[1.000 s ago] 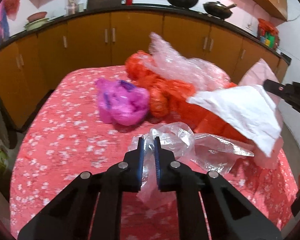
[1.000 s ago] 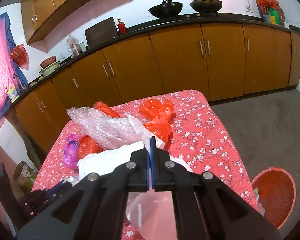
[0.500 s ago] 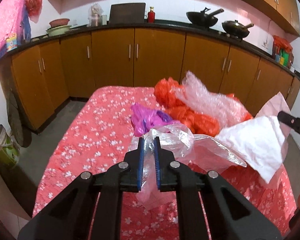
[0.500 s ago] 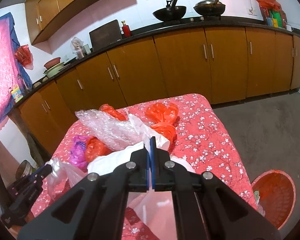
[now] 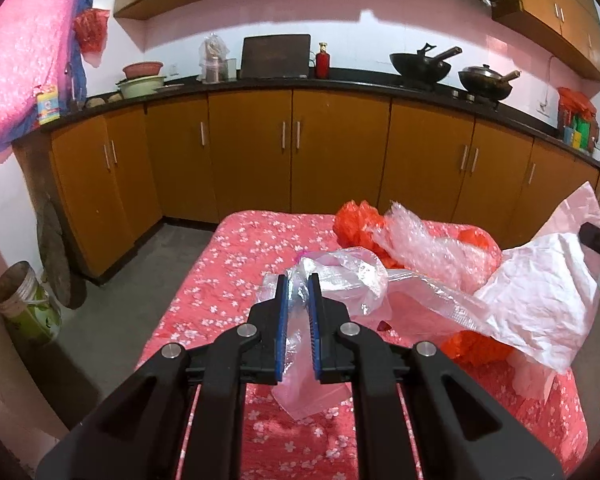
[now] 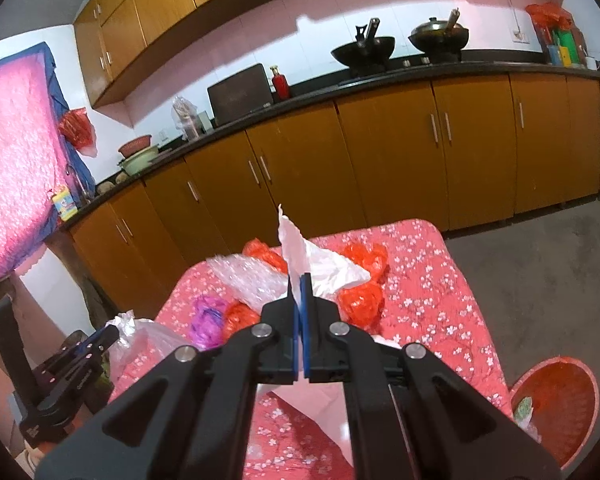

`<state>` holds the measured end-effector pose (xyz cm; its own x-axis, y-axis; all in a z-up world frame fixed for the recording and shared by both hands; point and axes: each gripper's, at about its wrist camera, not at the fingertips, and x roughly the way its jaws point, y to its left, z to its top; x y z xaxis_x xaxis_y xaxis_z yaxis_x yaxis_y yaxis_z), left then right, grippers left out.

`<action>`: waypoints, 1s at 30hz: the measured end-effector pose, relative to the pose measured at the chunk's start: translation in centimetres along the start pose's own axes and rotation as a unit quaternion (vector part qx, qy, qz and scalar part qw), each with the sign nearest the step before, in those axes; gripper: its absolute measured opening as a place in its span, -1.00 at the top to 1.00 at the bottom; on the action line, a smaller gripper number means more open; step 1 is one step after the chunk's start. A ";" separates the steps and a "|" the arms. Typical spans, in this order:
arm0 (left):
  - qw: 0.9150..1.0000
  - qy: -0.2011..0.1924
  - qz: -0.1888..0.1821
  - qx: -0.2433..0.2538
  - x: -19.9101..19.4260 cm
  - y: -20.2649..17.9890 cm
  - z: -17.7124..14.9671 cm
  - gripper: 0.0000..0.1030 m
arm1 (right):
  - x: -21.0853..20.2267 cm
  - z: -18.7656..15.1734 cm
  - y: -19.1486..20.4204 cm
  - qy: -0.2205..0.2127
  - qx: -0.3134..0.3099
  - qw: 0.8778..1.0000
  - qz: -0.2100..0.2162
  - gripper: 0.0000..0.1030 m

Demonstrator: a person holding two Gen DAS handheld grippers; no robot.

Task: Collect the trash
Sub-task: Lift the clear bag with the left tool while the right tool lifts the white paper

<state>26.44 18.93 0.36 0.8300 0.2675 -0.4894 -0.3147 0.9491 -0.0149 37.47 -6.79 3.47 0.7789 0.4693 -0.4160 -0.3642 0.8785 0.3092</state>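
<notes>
My left gripper is shut on a clear plastic bag and holds it above the table with the red flowered cloth. My right gripper is shut on a white sheet of paper or plastic; it shows at the right in the left wrist view. On the table lie orange bags, a sheet of bubble wrap and a purple bag. The left gripper shows low at the left in the right wrist view.
An orange bin with some trash stands on the floor right of the table. Brown cabinets run along the far wall under a dark counter with pans. A jar stands on the floor at the left.
Both grippers have risen and pulled back from the table, each lifting its piece. The clear bag has come off the cloth. The white sheet now stands higher.
</notes>
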 end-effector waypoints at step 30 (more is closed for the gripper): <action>0.998 -0.044 -0.036 0.036 -5.5 -8.9 3.0 0.81 | -10.2 2.3 -7.0 -0.064 0.020 0.996 -0.058 0.94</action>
<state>26.06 9.51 5.77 0.8880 0.2079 -0.4101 -0.2203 0.9753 0.0175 33.20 -17.97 7.51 0.8746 0.3469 -0.3387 -0.2493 0.9209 0.2996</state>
